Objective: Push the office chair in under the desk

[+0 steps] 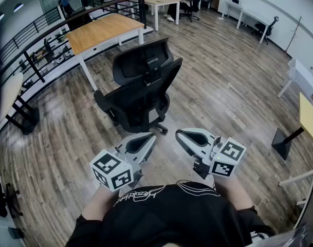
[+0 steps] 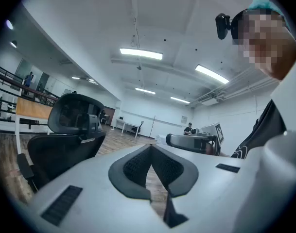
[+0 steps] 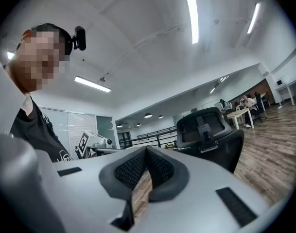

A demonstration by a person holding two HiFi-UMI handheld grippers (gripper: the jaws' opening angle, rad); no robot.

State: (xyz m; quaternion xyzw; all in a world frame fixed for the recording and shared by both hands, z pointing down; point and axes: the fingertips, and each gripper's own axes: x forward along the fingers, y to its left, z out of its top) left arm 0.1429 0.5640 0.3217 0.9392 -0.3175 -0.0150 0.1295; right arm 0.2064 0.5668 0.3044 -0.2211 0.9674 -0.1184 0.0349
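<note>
The black office chair (image 1: 144,84) stands on the wood floor with its back toward me, clear of the wooden-topped desk (image 1: 102,30) beyond it at upper left. My left gripper (image 1: 151,137) and right gripper (image 1: 180,134) sit side by side just short of the chair's backrest, touching nothing. Both are shut with nothing between the pads. In the left gripper view the chair (image 2: 66,130) fills the left side, ahead of the closed jaws of that gripper (image 2: 150,147), with the desk (image 2: 33,109) behind it. In the right gripper view the chair (image 3: 209,130) is at right, past that gripper (image 3: 146,149).
A black railing (image 1: 40,30) runs along the left behind the desk. More tables (image 1: 163,1) and seated people are at the far back. White tables (image 1: 300,78) and a yellow-topped one (image 1: 310,115) line the right. A dark stand (image 1: 22,118) sits at left.
</note>
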